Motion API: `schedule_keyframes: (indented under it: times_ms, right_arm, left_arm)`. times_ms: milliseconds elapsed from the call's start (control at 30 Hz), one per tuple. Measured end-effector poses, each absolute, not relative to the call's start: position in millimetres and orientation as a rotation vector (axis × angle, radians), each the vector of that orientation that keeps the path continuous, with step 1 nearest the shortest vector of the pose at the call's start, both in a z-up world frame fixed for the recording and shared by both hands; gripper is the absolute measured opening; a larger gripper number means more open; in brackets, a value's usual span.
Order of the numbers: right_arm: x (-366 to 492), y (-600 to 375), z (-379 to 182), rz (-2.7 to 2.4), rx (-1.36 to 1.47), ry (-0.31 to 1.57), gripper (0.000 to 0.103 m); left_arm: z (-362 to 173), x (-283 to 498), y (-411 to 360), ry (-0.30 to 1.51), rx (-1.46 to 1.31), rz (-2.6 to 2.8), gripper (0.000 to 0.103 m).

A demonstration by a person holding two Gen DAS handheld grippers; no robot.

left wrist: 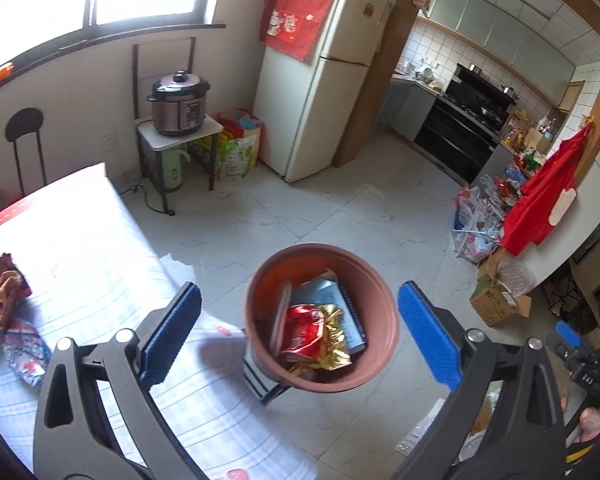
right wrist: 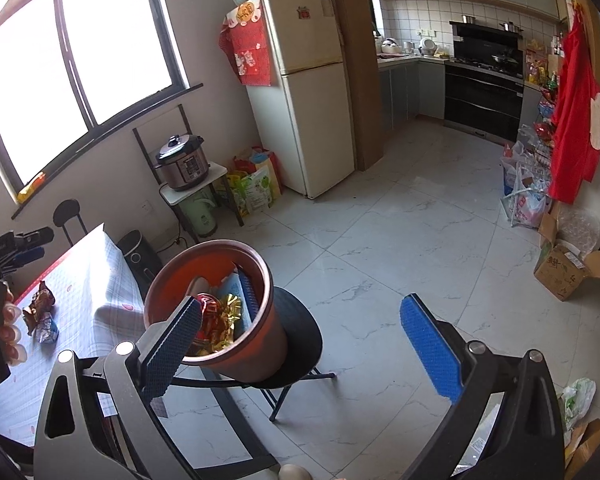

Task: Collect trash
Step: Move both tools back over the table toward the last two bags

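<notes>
Both grippers released above the round terracotta-brown plastic bin (left wrist: 320, 316)

The left gripper (left wrist: 300, 336) and right gripper (right wrist: 300, 352) hold their fingers spread, empty. The bin stands on a black round stool (right wrist: 300, 336) just right of the checked-cloth table (left wrist: 100, 248) edge; crumpled foil wrappers (left wrist: 8, 312) lie far left; bare tiled floor (right wrist: 400, 240) beyond.

Both grippers: grey frames with silver screws, and ribbed blue pads on the fingers (left wrist: 428, 336).

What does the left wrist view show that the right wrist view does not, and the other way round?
Only the left wrist view: the bin seen straight down, with a red wrapper and gold foil inside. Only the right wrist view: the black stool under the bin and a black appliance beside the table. Both: the table, crumpled wrappers on it, the fridge, and open jaws holding nothing.
</notes>
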State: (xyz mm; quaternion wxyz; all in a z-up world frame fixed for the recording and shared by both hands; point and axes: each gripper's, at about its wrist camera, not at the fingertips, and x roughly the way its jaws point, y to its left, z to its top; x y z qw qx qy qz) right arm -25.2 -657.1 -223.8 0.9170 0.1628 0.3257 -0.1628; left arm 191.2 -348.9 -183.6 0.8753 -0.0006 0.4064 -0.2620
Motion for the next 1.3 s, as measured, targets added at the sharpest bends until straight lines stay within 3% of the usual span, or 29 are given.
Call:
schedule_keyframes:
  times_ms: [267, 700, 1300]
  right_arm:
    - [46.3, -584.6, -209.9, -0.116, 0.254, 0.685, 0.098]
    - [131.4, -366.4, -197.9, 0.311, 0.047, 0.764, 0.098]
    - [166.4, -171.2, -247.0, 0.477, -0.147, 0.935, 0.098]
  left_arm:
    - [-174.6, 143.7, -223.8, 0.811, -0.045, -0.237, 0.097]
    - [-209.4, 69.7, -33.7, 0.930, -0.261, 0.058, 0.097]
    - [-246.2, 48.0, 124.4, 0.968, -0.423, 0.160, 0.097]
